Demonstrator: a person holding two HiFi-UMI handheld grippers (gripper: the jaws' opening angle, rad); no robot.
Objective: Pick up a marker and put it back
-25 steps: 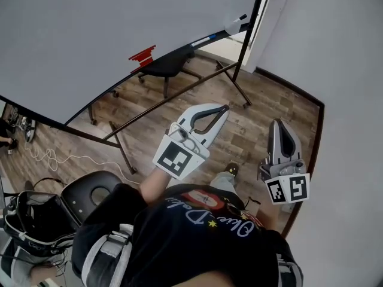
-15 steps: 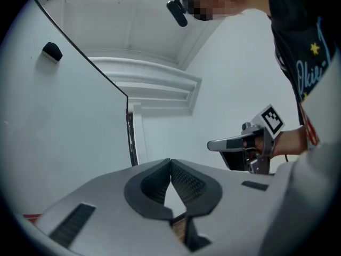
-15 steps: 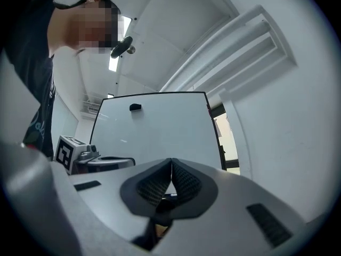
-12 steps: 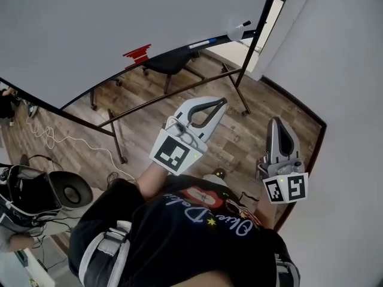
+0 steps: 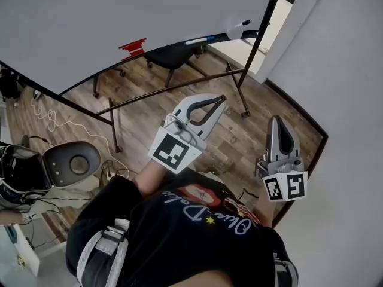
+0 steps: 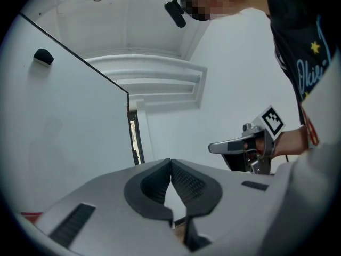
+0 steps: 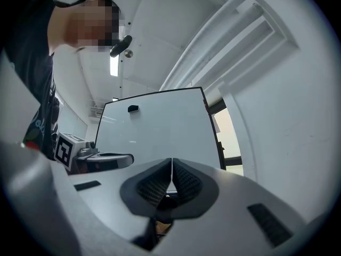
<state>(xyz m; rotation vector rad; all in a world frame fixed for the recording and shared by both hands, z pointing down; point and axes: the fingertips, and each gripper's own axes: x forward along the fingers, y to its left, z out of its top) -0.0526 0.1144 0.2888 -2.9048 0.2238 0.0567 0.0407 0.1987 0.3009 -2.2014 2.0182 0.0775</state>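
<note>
The left gripper point(image 5: 221, 102) is held out level at the person's front, low beside the whiteboard point(image 5: 119, 17) and pointing towards its right-hand leg. Its jaws are closed tip to tip with nothing between them, as the left gripper view point(image 6: 170, 161) also shows. The right gripper point(image 5: 276, 119) is carried further from the whiteboard, out past its right end beside the plain wall. It tilts slightly upward, and its jaws are likewise pressed together and empty point(image 7: 171, 160). Neither is near the blue marker point(image 5: 199, 40), which lies flat on the whiteboard's tray towards the right end. A red block point(image 5: 133, 48) rests further left on that tray, and a dark-tipped marker point(image 5: 239, 25) sticks up at the tray's far right. A black chair point(image 5: 170, 57) stands under the whiteboard. Each gripper's cube carries black-and-white square markers. The person's dark shirt point(image 5: 197, 232) has looping script and small stars across the chest, seen upside down, and I cannot read it with any confidence. Compared with a second ago, both grippers keep the same pose and stay shut. The scene has slid, though: a round seat point(image 5: 73, 163) below the whiteboard's left part is now fully in view, and the bag point(image 5: 18, 172) beside it sits higher.
</note>
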